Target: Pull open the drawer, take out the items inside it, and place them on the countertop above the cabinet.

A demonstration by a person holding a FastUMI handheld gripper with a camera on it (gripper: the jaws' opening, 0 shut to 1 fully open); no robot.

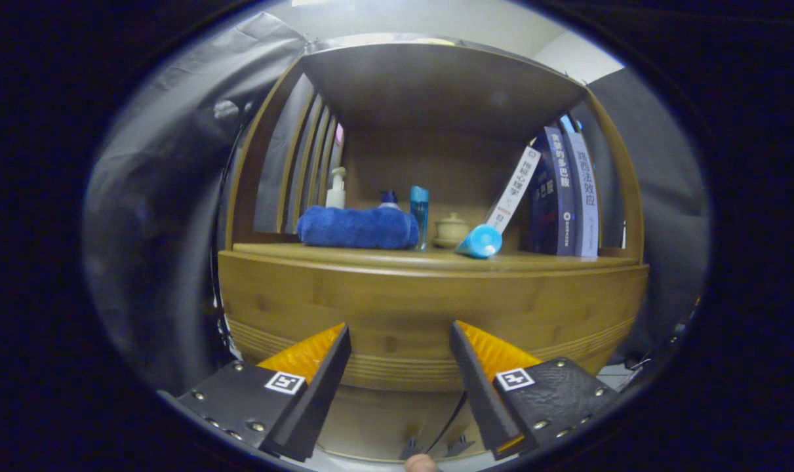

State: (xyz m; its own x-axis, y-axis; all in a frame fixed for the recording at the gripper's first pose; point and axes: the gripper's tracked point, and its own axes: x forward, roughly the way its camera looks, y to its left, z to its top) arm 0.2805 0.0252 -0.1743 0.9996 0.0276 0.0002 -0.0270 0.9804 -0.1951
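Jaws gape wide, holding nothing, before the drawer point(429, 308); beyond them on the bench point(567, 262) lie a towel point(357, 227) and tube point(480, 241).

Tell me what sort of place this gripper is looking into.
Probably a mock home corner in a cloth-walled booth: a wooden cabinet with a shelf holding a rolled blue towel, toiletry bottles and upright books. The tongs are open before the cabinet front.
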